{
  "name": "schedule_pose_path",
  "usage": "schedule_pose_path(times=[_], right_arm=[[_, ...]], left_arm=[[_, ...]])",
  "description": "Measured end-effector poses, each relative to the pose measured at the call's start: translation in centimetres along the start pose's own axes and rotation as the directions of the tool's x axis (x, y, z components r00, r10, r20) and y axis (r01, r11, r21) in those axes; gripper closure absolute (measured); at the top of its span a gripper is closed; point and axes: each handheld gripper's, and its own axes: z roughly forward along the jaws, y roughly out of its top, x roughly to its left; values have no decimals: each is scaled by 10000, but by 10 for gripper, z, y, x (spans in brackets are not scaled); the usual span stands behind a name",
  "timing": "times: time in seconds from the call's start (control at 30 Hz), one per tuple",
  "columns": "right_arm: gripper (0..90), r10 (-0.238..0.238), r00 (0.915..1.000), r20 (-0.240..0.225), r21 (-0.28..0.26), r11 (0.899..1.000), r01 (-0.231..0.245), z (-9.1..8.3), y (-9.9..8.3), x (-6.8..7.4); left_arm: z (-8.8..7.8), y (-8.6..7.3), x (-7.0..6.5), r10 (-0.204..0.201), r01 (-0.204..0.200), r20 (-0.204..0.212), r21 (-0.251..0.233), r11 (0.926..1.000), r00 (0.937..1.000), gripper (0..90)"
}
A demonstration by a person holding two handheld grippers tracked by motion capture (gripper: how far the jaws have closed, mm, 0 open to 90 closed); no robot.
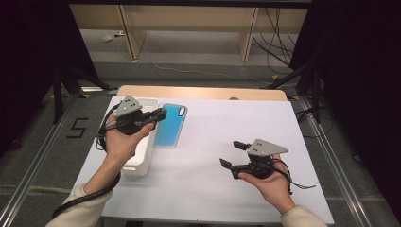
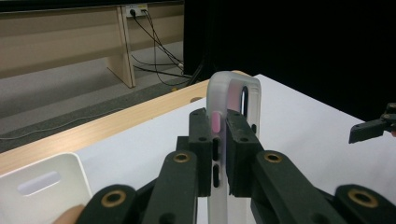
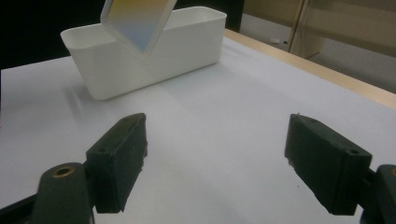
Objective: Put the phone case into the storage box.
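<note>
Your left gripper [image 1: 162,115] is clamped on the edge of a phone case [image 1: 171,126], its two black pads pressed against the case's side wall from either side. In the left gripper view the case [image 2: 233,107] stands on edge between the jaws, a frosted translucent shell with a pink side button and two dark button slots showing in the gap, and a long camera cut-out near its rounded top corner. From above, the case shows a blue face and hangs just beside the right-hand wall of a white plastic bin [image 1: 142,156], over the white table [image 1: 213,142]; whether its far end touches the sheet you cannot tell from there. In the right gripper view the case [image 3: 137,23] is tilted, its lower corner held in front of the bin [image 3: 154,51], above the table surface. Your left hand [image 1: 120,139] wraps the gripper body over the bin's near half. Your right gripper [image 1: 230,153] is well apart from all this, over the right part of the table, with its jaws spread wide and nothing between them; in its own view the two pads [image 3: 119,161] stand far apart over bare white surface [image 3: 210,140]. Your right hand [image 1: 269,182] holds it from below, jaws pointing toward the bin. The table's wooden rim [image 1: 203,92] runs along the far side.
</note>
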Motion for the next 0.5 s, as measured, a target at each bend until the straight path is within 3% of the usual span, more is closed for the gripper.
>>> schedule_pose_path(times=[0.23,0.27,0.3,0.43,0.5], right_arm=[[224,130,9998,118,-295,9995,-127,-3,-2,-2],[224,127,9997,222,12,9999,-127,-7,-2,-2],[224,162,9996,251,-229,9996,-156,-5,-3,-3],[224,222,9992,347,-14,9998,-222,-10,-4,-4],[224,374,9988,300,-172,9992,-369,-11,-4,-4]], left_arm=[[-4,2,6,72,-73,-89,-93,9999,9999,825],[-5,2,7,37,-38,-116,-151,9999,9999,825],[-5,2,7,75,-77,-136,-134,9999,9999,825],[-7,2,10,75,-78,-181,-182,9998,9998,825],[-9,2,12,152,-156,-226,-186,9997,9996,825]])
